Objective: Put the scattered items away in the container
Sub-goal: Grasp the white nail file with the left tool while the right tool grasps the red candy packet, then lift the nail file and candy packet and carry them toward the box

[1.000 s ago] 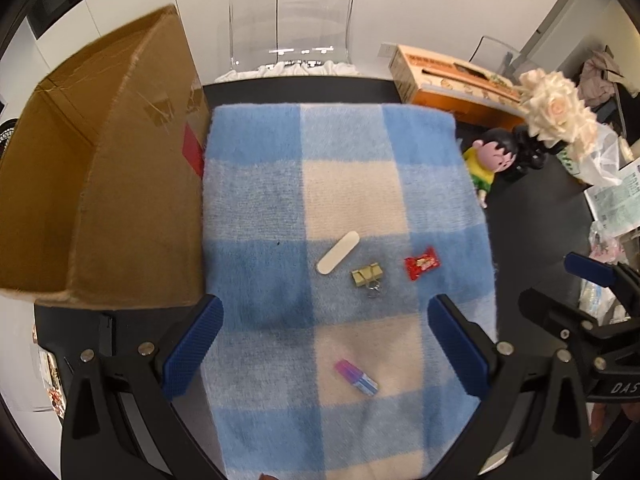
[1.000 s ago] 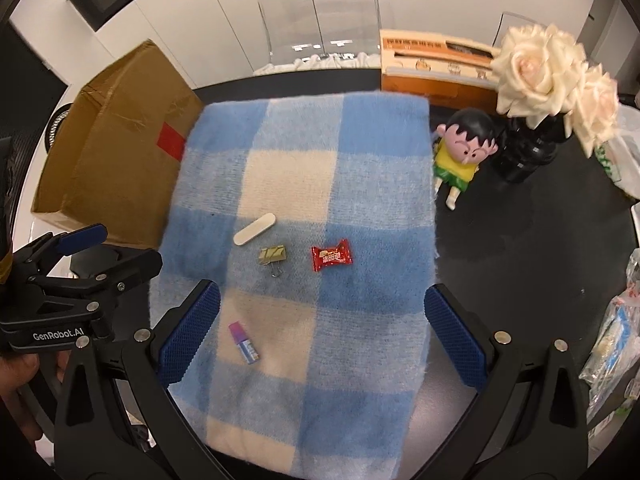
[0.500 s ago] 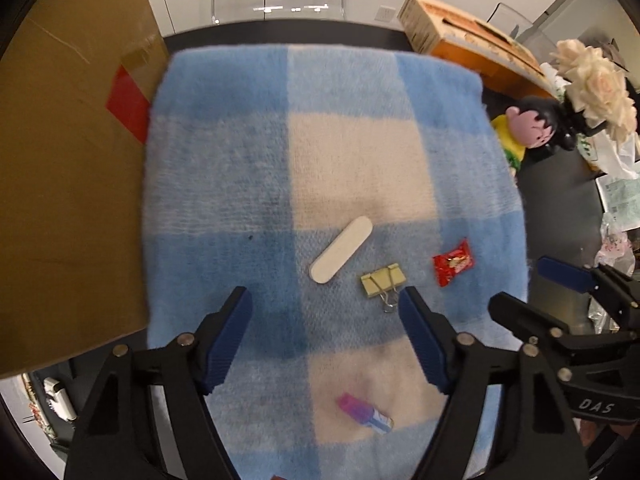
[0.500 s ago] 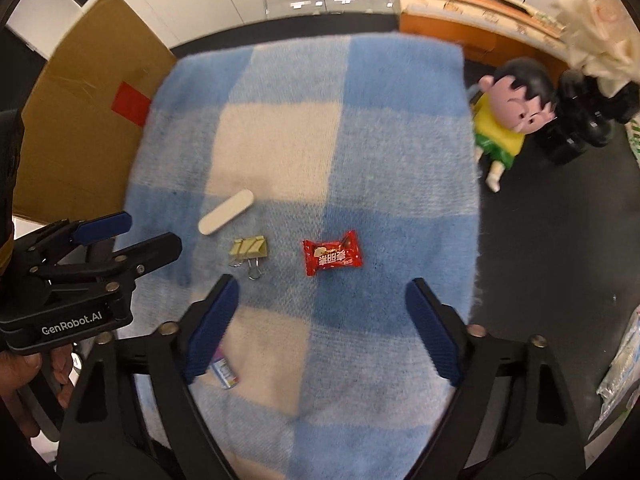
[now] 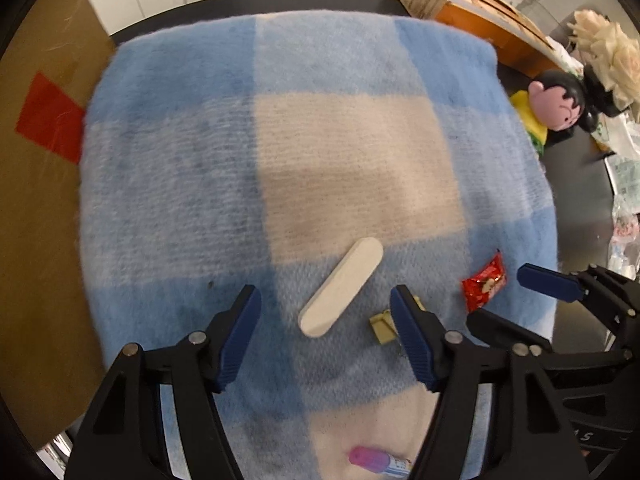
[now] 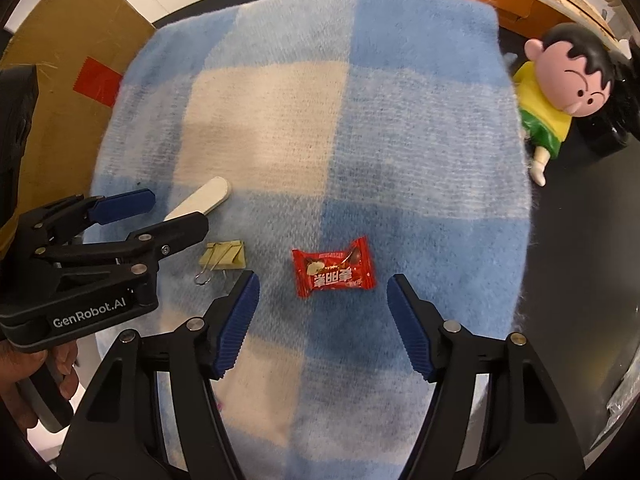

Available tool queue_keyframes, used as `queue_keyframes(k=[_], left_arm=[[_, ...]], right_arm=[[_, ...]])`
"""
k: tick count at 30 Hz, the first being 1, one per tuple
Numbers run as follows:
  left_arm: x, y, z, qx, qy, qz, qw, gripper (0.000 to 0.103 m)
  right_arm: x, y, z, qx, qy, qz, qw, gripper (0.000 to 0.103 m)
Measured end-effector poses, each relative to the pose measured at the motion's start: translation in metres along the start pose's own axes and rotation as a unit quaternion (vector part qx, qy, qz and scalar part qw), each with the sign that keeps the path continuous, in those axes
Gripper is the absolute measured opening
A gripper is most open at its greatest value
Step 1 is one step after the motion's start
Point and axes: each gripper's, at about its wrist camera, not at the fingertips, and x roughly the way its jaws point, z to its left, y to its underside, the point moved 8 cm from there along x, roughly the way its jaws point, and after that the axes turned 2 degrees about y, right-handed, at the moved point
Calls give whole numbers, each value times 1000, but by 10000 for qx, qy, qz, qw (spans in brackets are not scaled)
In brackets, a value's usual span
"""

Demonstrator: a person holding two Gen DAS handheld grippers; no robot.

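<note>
We see a fuzzy woven blanket (image 5: pixel 360 152) in blue and cream checks, with the cardboard box (image 5: pixel 36 208) along its left edge, a red tape patch on its brown wall. Our left gripper (image 5: pixel 324 312) hangs with its ribbed blue pads spread wide, empty, framing the near end of a flat, round-ended cream nail file (image 5: pixel 342 286) that lies slantwise on the cloth. Just right of the file, a pale yellow binder clip (image 6: pixel 224 257) with wire handles lies partly behind the right-hand pad. Our right gripper (image 6: pixel 322 300) is likewise wide apart and empty, with the crinkly red candy wrapper (image 6: pixel 334 269) lying just beyond its fingertips. A small pink-capped tube (image 5: pixel 376 460) lies nearer us. A glossy plastic boy figurine (image 6: pixel 560 100) lies off the blanket's right edge on the dark table (image 6: pixel 580 240)
</note>
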Motion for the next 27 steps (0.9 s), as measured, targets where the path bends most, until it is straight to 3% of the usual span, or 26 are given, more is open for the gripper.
queue_keyframes(k=[5, 9, 17, 24, 27], left_arm=[[9, 2, -2, 109, -54, 55, 9999, 65], [13, 1, 2, 90, -114, 48, 9999, 51], [11, 3, 5, 99, -171, 22, 9998, 34], [2, 10, 5, -1, 11, 31, 10000, 17], [-3, 13, 6, 5, 65, 18, 10000, 16]], right_arm=[[9, 3, 0, -11, 5, 90, 10000, 64], [14, 4, 1, -29, 24, 108, 9999, 64], [17, 4, 1, -95, 85, 90, 9999, 38], [11, 8, 5, -119, -16, 49, 9999, 34], [6, 8, 6, -111, -43, 9, 9999, 34]])
